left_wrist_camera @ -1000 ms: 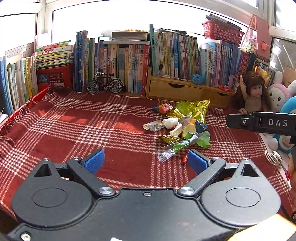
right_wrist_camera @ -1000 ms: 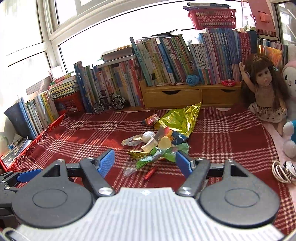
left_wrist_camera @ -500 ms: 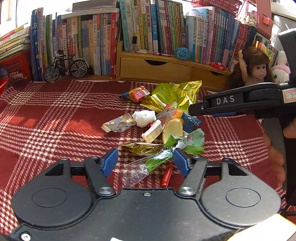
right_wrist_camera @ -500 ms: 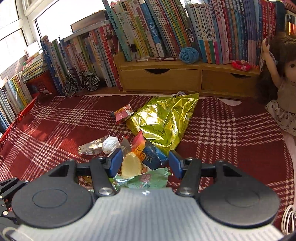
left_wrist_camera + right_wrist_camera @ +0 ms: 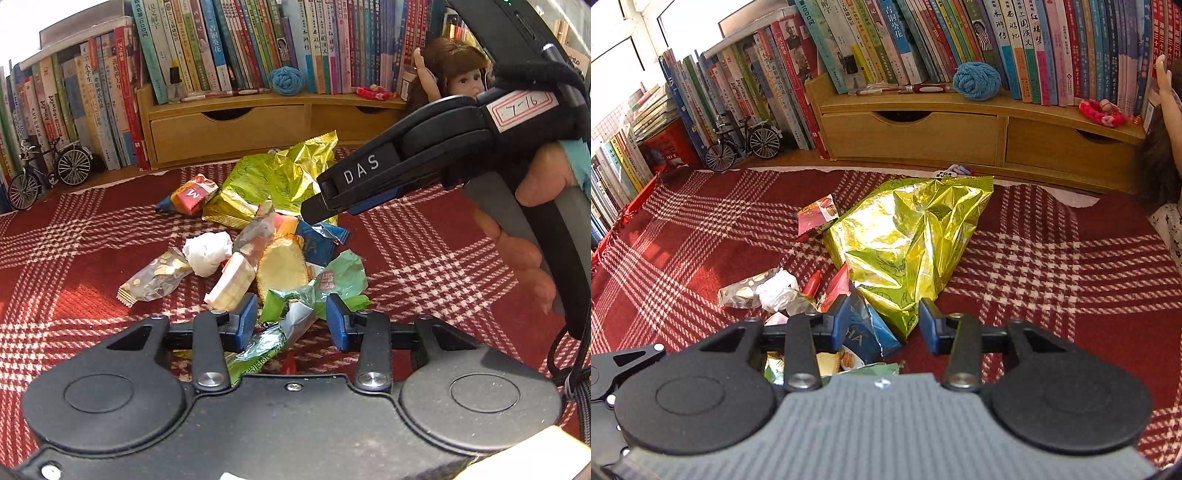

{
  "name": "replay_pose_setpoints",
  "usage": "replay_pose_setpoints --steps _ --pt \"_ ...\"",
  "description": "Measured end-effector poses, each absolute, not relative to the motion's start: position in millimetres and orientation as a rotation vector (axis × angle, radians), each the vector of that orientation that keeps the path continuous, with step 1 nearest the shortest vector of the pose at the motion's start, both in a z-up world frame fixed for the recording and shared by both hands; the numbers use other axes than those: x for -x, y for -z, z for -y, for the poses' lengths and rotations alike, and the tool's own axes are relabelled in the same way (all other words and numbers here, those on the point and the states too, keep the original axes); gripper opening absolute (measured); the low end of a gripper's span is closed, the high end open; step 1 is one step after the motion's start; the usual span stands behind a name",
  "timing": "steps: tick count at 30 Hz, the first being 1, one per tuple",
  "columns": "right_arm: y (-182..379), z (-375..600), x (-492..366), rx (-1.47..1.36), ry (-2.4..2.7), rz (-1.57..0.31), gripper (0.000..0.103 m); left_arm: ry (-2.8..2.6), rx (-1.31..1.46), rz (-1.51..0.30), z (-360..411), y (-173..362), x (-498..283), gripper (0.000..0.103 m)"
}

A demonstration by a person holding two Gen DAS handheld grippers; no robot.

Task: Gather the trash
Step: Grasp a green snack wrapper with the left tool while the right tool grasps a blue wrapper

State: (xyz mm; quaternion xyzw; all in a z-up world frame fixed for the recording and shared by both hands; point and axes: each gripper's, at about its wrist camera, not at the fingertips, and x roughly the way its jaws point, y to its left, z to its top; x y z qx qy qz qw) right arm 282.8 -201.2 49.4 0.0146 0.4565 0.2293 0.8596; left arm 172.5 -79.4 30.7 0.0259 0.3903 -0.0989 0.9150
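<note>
Left wrist view: my left gripper [image 5: 290,317] is spread around the green wrapper [image 5: 332,280] at the trash pile's near edge; my right gripper [image 5: 882,321], also released, straddles the blue packet [image 5: 871,328] beside the gold bag [image 5: 908,240].

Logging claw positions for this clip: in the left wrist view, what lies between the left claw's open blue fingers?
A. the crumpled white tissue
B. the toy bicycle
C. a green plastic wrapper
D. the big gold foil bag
C: the green plastic wrapper lies between the open fingers of the left claw, not yet pinched.
</note>
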Motion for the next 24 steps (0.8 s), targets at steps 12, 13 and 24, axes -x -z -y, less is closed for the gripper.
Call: replay_pose_setpoints --steps 12,13,24 --pt "-32 191 -290 -0.027 -0.506 -1.013 0.047 0.165 -0.011 -0.798 75 -25 -167 0.034" --pt "-31 190 -290 -0.027 -0.506 -1.016 0.047 0.157 -0.013 -0.794 75 -28 -165 0.034" --pt "-34 169 -284 0.04 -0.546 -0.992 0.047 0.062 0.024 -0.796 48 -48 -136 0.034"
